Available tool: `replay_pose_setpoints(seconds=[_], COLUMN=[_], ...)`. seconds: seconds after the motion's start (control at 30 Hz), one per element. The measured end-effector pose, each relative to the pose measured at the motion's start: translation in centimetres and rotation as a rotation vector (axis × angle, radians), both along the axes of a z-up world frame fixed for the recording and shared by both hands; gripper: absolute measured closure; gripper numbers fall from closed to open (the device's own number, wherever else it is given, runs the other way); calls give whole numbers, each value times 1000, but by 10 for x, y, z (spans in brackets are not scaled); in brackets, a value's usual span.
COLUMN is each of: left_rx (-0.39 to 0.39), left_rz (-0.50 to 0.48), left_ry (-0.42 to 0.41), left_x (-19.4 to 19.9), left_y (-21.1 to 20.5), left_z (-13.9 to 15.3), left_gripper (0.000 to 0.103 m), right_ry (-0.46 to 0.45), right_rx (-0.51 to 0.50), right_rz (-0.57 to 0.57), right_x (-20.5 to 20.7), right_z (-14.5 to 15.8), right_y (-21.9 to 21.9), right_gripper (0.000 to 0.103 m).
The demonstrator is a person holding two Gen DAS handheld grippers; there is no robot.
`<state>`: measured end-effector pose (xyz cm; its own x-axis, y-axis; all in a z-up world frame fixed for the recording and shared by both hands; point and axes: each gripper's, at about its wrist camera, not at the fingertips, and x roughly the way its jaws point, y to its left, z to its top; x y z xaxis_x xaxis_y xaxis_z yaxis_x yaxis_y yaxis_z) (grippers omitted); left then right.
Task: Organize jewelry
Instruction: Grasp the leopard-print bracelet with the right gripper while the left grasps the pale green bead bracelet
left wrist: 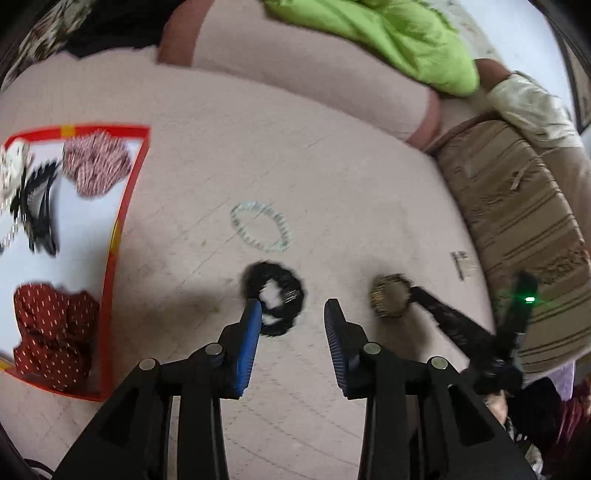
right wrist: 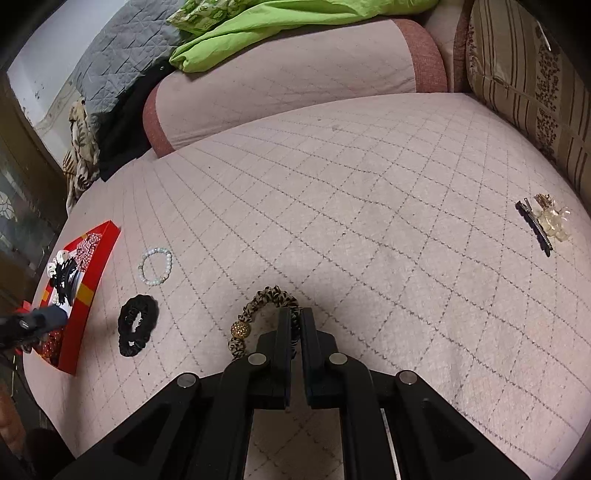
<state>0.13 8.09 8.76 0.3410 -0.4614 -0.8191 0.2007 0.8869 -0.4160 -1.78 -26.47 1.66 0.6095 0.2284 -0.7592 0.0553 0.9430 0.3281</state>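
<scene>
My left gripper [left wrist: 293, 308] hangs open above the pink quilted bed cover, nothing between its blue pads. Just past its left fingertip lies a black scrunchie [left wrist: 275, 302] [right wrist: 136, 325], with a pale bead bracelet [left wrist: 260, 227] [right wrist: 157, 266] beyond it. My right gripper [right wrist: 295, 314] [left wrist: 413, 293] is shut on a leopard-print hair band [right wrist: 266, 295] [left wrist: 389, 295] with a gold ball [right wrist: 240, 328]. A red-rimmed tray [left wrist: 125, 206] [right wrist: 83, 321] at the left holds several scrunchies and black clips. In the right wrist view, one of the left gripper's fingers [right wrist: 51, 315] shows over the tray.
A black hair clip [right wrist: 537, 229] and a clear flower clip [right wrist: 554, 221] lie far right on the cover. A pink bolster [right wrist: 288, 74] with green cloth [right wrist: 295, 22] on it lines the back. A striped beige cushion [left wrist: 517, 221] stands at the right.
</scene>
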Motion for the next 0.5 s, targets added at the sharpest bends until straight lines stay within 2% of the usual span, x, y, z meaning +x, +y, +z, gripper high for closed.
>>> replay_pose_setpoints(seconds=[0.1, 0.17, 0.33, 0.5], left_rx=[54, 65, 60, 103], left_rz=[7, 13, 35, 52], left_ry=[7, 16, 19, -17], left_x=[1, 0, 19, 54], left_y=[-2, -1, -8, -22], left_z=[-13, -20, -32, -27], left_gripper=[69, 69, 69, 69], right_ry=[7, 8, 17, 29], right_rx=[15, 21, 23, 20], right_rz=[-12, -20, -7, 6], right_x=[2, 4, 8, 14], right_z=[-1, -2, -6, -12], right_y=[-5, -6, -2, 2], right_gripper=[93, 75, 74, 74])
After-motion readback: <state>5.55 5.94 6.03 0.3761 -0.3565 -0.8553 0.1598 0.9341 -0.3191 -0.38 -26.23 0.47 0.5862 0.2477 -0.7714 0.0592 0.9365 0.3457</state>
